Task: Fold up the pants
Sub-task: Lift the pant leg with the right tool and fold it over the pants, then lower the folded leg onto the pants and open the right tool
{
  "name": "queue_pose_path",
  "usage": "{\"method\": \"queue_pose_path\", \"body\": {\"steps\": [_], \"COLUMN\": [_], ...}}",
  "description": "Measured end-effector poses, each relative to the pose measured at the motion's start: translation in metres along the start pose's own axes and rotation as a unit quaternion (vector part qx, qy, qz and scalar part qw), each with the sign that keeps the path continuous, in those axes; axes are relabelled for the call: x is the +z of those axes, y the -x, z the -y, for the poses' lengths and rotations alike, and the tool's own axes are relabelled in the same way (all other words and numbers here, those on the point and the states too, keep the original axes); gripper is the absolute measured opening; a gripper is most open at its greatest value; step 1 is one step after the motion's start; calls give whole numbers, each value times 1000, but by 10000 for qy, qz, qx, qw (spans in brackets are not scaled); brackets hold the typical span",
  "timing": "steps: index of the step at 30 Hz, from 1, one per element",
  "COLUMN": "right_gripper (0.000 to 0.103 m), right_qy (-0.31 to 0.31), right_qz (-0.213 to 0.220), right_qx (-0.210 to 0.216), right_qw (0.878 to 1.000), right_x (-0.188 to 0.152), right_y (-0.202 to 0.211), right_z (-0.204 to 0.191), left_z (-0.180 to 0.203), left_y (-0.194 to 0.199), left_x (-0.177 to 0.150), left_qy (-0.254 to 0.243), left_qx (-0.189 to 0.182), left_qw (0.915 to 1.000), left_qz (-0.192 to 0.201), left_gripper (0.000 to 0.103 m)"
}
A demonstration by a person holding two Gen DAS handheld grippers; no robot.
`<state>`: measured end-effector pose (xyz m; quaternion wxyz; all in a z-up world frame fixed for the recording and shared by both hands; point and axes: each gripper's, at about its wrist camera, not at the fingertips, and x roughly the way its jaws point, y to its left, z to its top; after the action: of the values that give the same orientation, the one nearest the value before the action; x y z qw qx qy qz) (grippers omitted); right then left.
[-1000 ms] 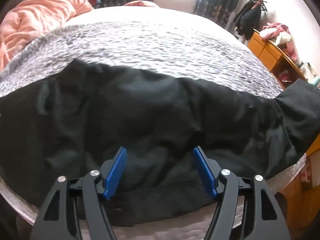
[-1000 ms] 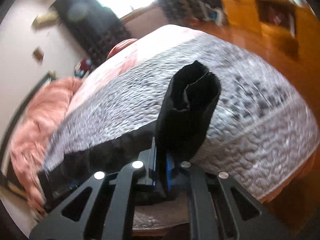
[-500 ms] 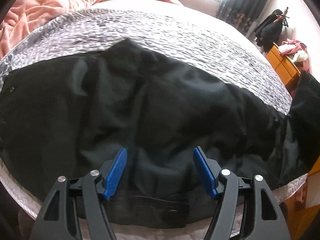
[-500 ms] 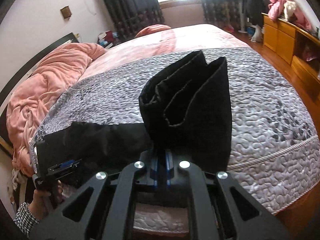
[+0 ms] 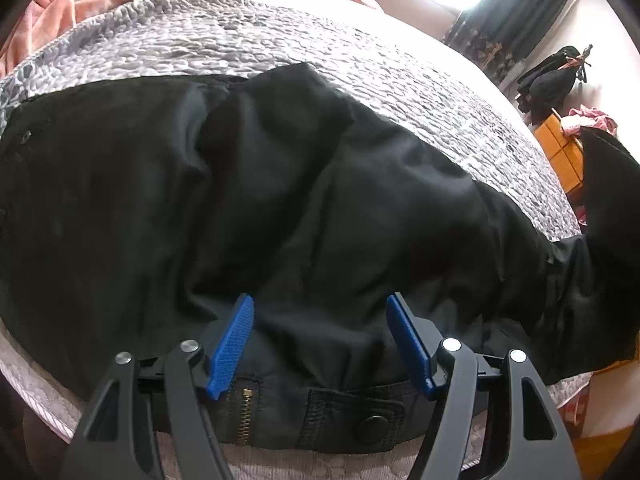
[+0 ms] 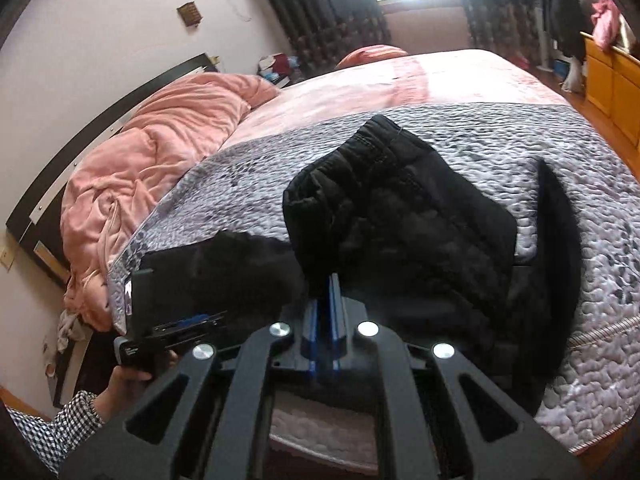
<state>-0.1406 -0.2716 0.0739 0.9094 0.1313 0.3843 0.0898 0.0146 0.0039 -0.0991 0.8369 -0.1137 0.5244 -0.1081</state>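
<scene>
Pants (image 5: 280, 200), black, spread across the middle of the left wrist frame on a grey quilted bedspread (image 5: 360, 52); waistband with zipper (image 5: 242, 408) and snap button (image 5: 372, 426) along the bottom edge. Left gripper (image 5: 320, 340) wide open at lower centre, blue pads hovering over the fabric just above the waistband, holding nothing. Leg end rises at right edge of frame.

Right wrist view: right gripper (image 6: 325, 292) at lower centre, jaws closed tight on the cuff end (image 6: 380, 200), which stands bunched in mid frame above the bedspread. Left hand (image 6: 132, 376) with its tool at lower left.

Judgement: mid-fold, leg end being carried toward the waist. Do it well by pinning the waistband flat with the left, keeping the right clamped, laying cuffs square on the waistband edge, no drag wrinkles.
</scene>
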Motion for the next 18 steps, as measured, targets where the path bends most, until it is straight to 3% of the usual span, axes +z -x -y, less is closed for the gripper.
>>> {"method": "queue_pose_path", "body": {"steps": [6,13,18], "right_gripper": [3,3,4], "right_qy": [186,432,730], "right_qz": [-603,-1474,-1841], "right_qx": [216,550,414], "right_qw": [9978,9866,9793], "right_x": [-13,-44,-67], "right_y": [-48,-116,-146], "right_z": [-21,-52,-69], "left_z": [-6,-22,-29], "left_y": [6,18,20], "left_x": [1,7,8], "left_qy": [139,291,386], "left_qx": [-77,70,153], "left_qw": [9999,9993,9987], "left_qz": [20,230,301], "left_gripper": [69,71,71]}}
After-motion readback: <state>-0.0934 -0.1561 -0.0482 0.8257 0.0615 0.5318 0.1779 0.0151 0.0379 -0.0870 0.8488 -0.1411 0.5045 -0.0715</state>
